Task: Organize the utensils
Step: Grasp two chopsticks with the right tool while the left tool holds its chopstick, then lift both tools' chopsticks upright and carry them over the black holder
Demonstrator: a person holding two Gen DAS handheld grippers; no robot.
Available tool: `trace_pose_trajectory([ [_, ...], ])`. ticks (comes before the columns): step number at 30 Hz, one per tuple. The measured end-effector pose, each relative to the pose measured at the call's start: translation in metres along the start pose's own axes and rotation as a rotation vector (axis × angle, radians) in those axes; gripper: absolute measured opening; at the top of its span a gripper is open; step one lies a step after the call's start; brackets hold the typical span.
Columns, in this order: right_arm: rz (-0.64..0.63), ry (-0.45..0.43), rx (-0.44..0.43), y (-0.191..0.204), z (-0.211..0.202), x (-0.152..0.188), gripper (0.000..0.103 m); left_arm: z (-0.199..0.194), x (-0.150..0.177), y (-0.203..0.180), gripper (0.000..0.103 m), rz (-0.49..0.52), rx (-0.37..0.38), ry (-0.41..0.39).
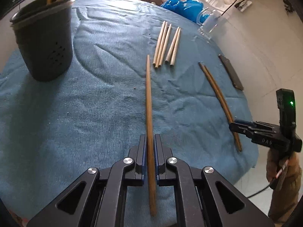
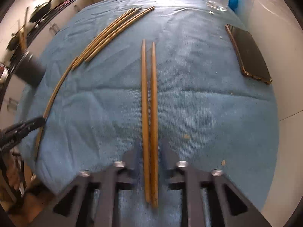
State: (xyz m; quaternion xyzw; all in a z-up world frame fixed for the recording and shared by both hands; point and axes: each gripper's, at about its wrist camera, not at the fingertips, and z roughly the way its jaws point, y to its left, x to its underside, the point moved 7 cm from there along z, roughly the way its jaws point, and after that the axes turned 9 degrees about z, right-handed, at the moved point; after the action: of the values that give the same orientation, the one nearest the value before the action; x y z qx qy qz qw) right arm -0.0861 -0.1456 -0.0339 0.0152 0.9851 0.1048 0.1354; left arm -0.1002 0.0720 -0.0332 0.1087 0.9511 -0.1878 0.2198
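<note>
My left gripper point(image 1: 150, 138) is shut on a single long wooden chopstick point(image 1: 149, 98), which points forward over the blue towel point(image 1: 94, 104). A dark utensil holder point(image 1: 44, 43) with wooden utensils in it stands at the far left. Several pale chopsticks point(image 1: 166, 45) lie side by side further back. My right gripper point(image 2: 151, 145) is open, its jaws standing either side of two darker chopsticks point(image 2: 149, 94) that lie flat on the towel, with gaps at both pads. In the right wrist view, the left gripper point(image 2: 40, 121) and its chopstick point(image 2: 55, 94) show at the left edge.
A dark phone point(image 2: 248, 53) lies near the towel's right edge. A glass mug point(image 1: 212, 24) and a blue plastic bag point(image 1: 181, 5) sit at the back right corner. A person's hand point(image 1: 280, 170) holds the right gripper beyond the table edge. Crumbs dot the towel point(image 2: 208, 113).
</note>
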Motion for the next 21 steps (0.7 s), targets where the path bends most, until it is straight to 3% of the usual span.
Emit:
trace_pose_trajectory([
  [5,0.014,-0.178,-0.015,-0.007,-0.024,-0.027,0.043,-0.004,-0.016,0.003,0.007,0.005,-0.048,-0.032],
  [7,0.008,-0.225,-0.053,-0.001,-0.027,-0.039,0.026,0.002,-0.024,0.003,0.007,0.014,-0.075,-0.028],
  [8,0.0,-0.233,-0.088,0.005,-0.027,-0.046,0.026,0.004,-0.028,0.003,0.007,0.023,-0.088,-0.028],
  [10,-0.026,-0.243,-0.136,0.016,-0.023,-0.054,0.026,0.011,-0.035,0.002,0.007,0.036,-0.101,-0.024],
  [14,-0.058,-0.219,-0.118,0.031,0.001,-0.072,0.026,0.027,-0.049,-0.002,0.009,0.07,-0.13,0.001],
  [17,-0.061,-0.191,-0.035,0.023,0.019,-0.076,0.026,0.04,-0.06,-0.001,0.012,0.089,-0.162,0.03],
  [21,-0.05,-0.171,0.005,0.016,0.028,-0.081,0.026,0.051,-0.073,0.0,0.012,0.11,-0.195,0.047],
])
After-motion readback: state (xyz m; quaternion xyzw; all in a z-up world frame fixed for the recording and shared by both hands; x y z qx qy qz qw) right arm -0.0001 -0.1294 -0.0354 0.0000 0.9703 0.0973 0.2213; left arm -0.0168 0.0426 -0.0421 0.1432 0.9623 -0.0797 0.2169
